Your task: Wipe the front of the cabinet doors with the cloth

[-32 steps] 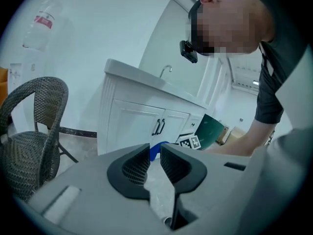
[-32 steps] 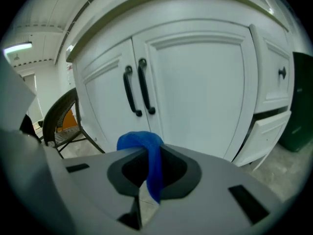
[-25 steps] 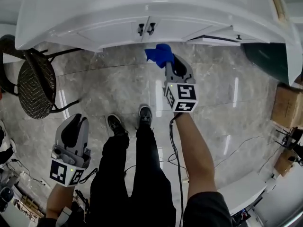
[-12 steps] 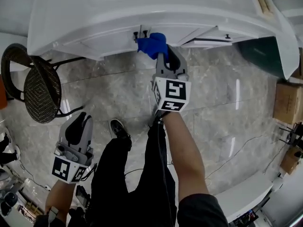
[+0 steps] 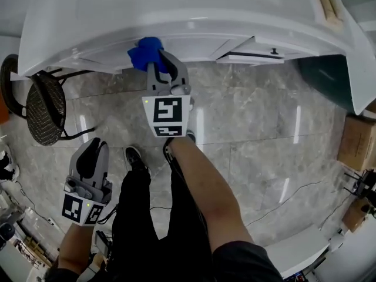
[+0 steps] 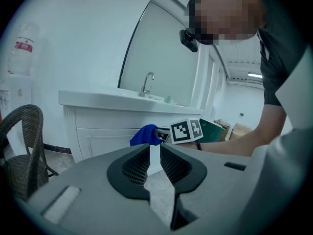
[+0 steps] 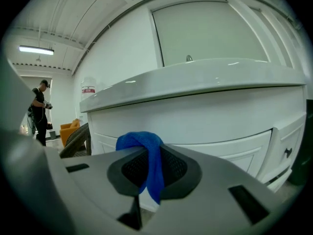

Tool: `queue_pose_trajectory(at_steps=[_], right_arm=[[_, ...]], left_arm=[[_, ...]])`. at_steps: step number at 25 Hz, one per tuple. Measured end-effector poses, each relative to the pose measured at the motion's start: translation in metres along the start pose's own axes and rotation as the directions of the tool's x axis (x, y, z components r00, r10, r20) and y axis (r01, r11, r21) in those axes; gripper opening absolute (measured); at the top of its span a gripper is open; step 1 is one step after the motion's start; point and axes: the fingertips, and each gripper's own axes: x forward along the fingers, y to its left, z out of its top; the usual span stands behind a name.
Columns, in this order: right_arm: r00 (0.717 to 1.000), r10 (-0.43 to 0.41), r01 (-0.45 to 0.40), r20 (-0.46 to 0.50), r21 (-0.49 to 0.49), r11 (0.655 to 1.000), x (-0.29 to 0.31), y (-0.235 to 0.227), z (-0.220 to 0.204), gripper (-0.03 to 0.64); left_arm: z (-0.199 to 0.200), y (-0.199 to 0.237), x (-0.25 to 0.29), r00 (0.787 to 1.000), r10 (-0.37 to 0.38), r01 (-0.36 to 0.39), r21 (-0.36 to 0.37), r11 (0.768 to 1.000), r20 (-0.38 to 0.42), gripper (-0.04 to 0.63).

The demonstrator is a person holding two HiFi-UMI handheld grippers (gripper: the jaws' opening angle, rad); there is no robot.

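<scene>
Leftward travel marks the change: the right gripper (image 5: 158, 61) and its cloth (image 5: 145, 50) have slid along the cabinet front, away from the pair of dark door knobs beside which they were half a second ago.

White cabinet (image 5: 194, 16): spans the scene directly ahead of the right gripper's jaws. In the right gripper view, its countertop overhangs above the jaws and a panelled door front lies behind them.

Marble-patterned floor (image 5: 264, 134): lies beneath both grippers.

Woven dark chair (image 5: 40, 107): stands to the left of the right gripper and ahead of the left gripper (image 5: 93, 150), just beside the cabinet's left end.

Drawer (image 5: 255, 54): sits to the right of the right gripper and stands slightly proud of the cabinet face.

Right gripper: reaches forward on an outstretched arm, its marker cube (image 5: 167, 115) facing up. Its jaws pinch the cloth, which hangs in a fold between the pads.

Left gripper: is held low, well behind the right one and apart from the cabinet. Its jaws are drawn almost together, with only a slim gap and nothing in it.

Blue cloth: is bunched at the right gripper's tips, at or against the cabinet front just under the countertop edge; contact cannot be confirmed.
</scene>
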Motion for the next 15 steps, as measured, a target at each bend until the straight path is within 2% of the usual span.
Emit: queue_pose_trajectory(at_steps=[4,7,10,15], right_arm=[[0.999,0.037,-0.037,-0.009,-0.001,0.999,0.006,-0.019,0.0,0.035],[0.999,0.03,-0.03,-0.02,0.01,1.0,0.004,-0.048,-0.005,0.035],[0.999,-0.029,0.03,-0.04,0.037,0.999,-0.004,-0.094,-0.016,0.035],[0.981,-0.18,0.185,-0.068,0.078,0.98,-0.027,-0.181,-0.032,0.035]], left_arm=[[0.006,-0.027,0.019,1.0,0.016,-0.016,-0.013,1.0,0.004,0.067],[0.009,-0.046,0.029,1.0,-0.002,0.002,-0.008,1.0,-0.002,0.067],[0.009,-0.054,0.035,1.0,-0.018,0.018,-0.009,1.0,-0.011,0.067],[-0.007,-0.053,0.039,0.998,-0.05,0.049,-0.023,0.999,-0.032,0.067]])
